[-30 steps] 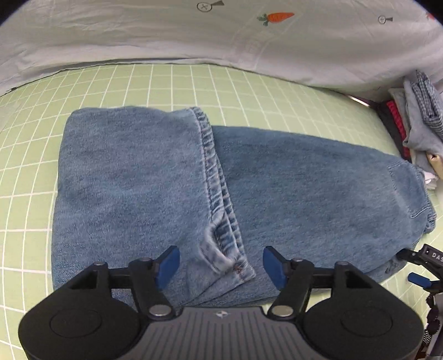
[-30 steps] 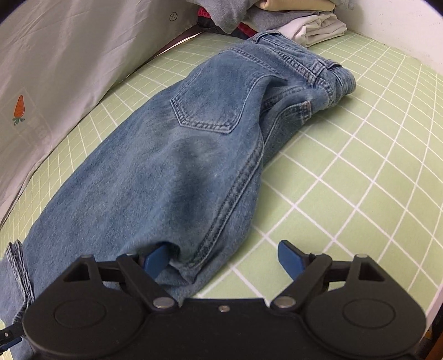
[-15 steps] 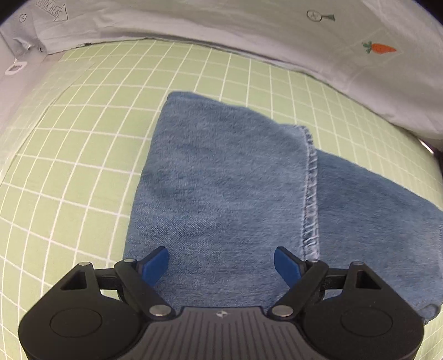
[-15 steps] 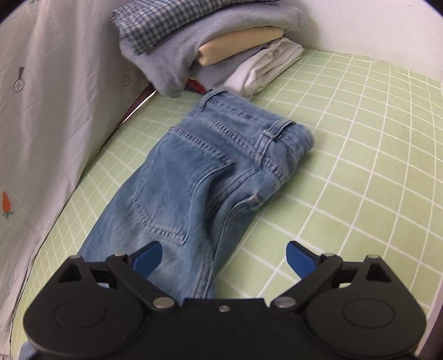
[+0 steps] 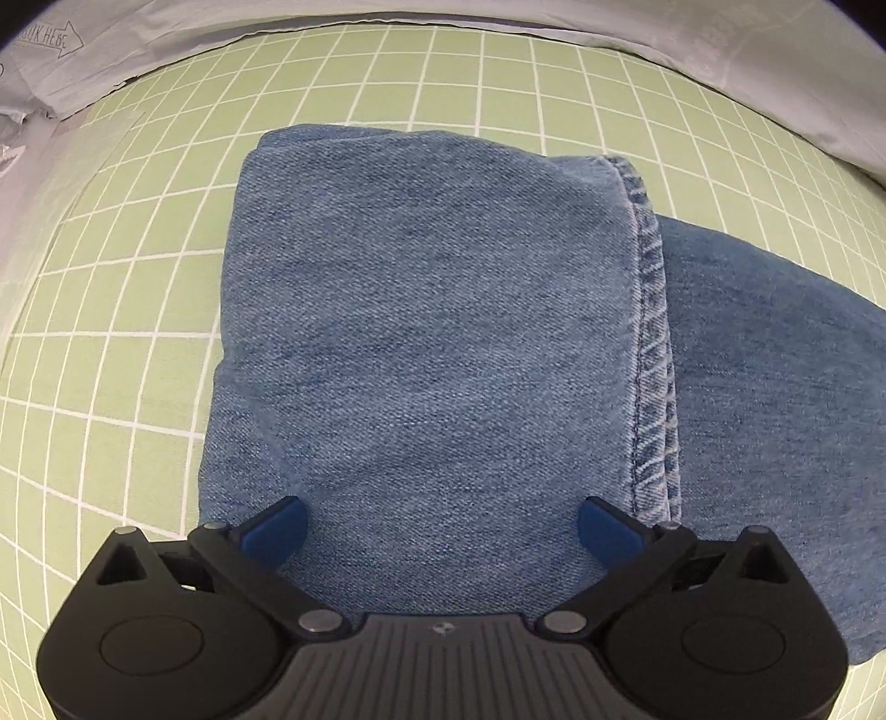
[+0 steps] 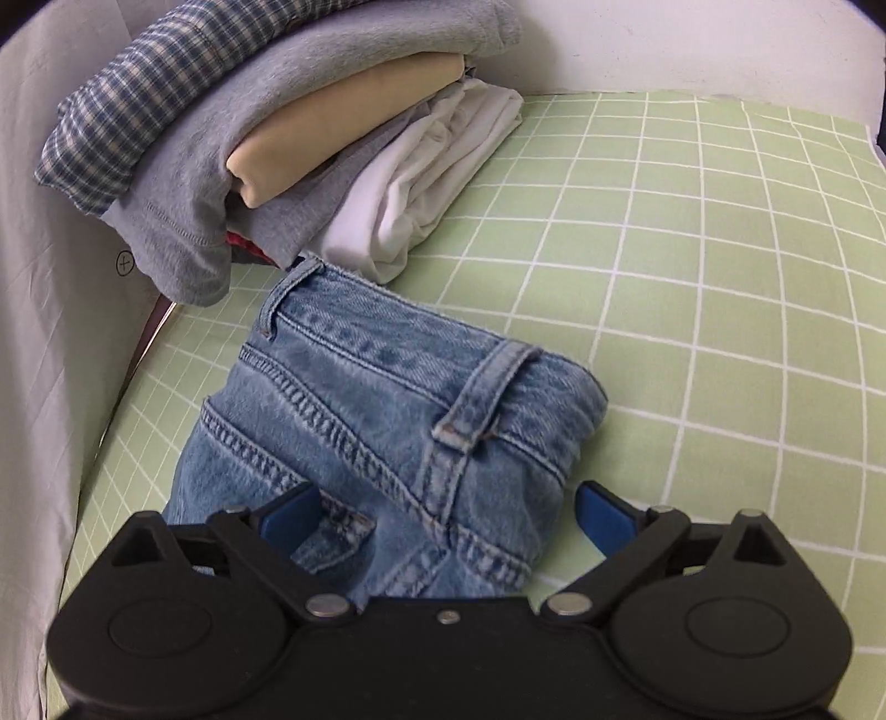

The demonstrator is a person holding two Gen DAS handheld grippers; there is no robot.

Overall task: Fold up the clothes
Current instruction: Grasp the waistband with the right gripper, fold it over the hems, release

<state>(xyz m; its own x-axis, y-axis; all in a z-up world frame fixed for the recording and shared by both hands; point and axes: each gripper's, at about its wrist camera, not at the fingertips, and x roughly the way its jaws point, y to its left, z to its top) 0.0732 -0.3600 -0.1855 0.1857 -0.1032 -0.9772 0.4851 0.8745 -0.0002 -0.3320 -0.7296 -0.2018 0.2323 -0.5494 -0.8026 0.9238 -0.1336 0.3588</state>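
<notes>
Left gripper (image 5: pixel 442 527): jaws opening, wide apart, poised over the folded leg end of the jeans (image 5: pixel 432 332), pads pinching no cloth. Right gripper (image 6: pixel 447 514): jaws also opening, straddling the waistband end, not clamped. Jeans: light-blue denim, legs doubled over, hem seam on top, belt loops and back pocket showing. They lie flat on the green grid sheet (image 6: pixel 692 288), just beside a stack of folded clothes (image 6: pixel 288 127).

A green, white-gridded mat (image 6: pixel 692 266) meets a white wall (image 6: pixel 664 44) and grey sheet (image 5: pixel 720 50).
</notes>
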